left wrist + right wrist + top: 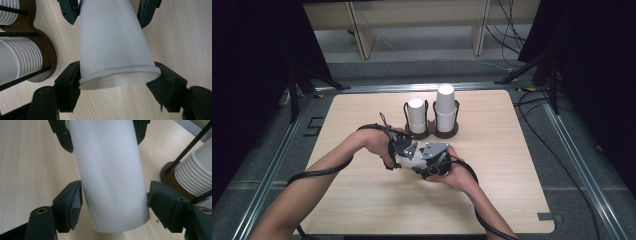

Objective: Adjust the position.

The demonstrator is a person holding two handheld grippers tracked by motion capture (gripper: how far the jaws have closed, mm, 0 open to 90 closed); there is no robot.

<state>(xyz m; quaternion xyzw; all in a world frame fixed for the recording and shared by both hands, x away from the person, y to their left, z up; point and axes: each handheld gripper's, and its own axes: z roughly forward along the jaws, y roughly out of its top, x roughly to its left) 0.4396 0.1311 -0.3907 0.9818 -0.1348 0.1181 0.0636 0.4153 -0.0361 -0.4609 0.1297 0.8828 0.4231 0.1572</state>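
A white paper cup (410, 161) lies on its side just above the table, held between both grippers. In the left gripper view my left gripper (117, 81) is shut on the cup (112, 42) near its open rim, both pads pressing on it. The right gripper's fingers (68, 11) hold the narrow end farther off. In the right gripper view my right gripper (113, 200) is shut on the cup (110, 175) close to its closed base, a pad touching each side. In the high view the left gripper (403, 150) and right gripper (433, 159) meet at mid-table.
Behind the hands stands a brown double holder (432, 134) with black rods, carrying a shorter cup stack (416, 116) and a taller cup stack (445, 107). These stacks sit close beside the grippers (17, 60) (196, 173). Bare wooden tabletop (362, 210) lies all around.
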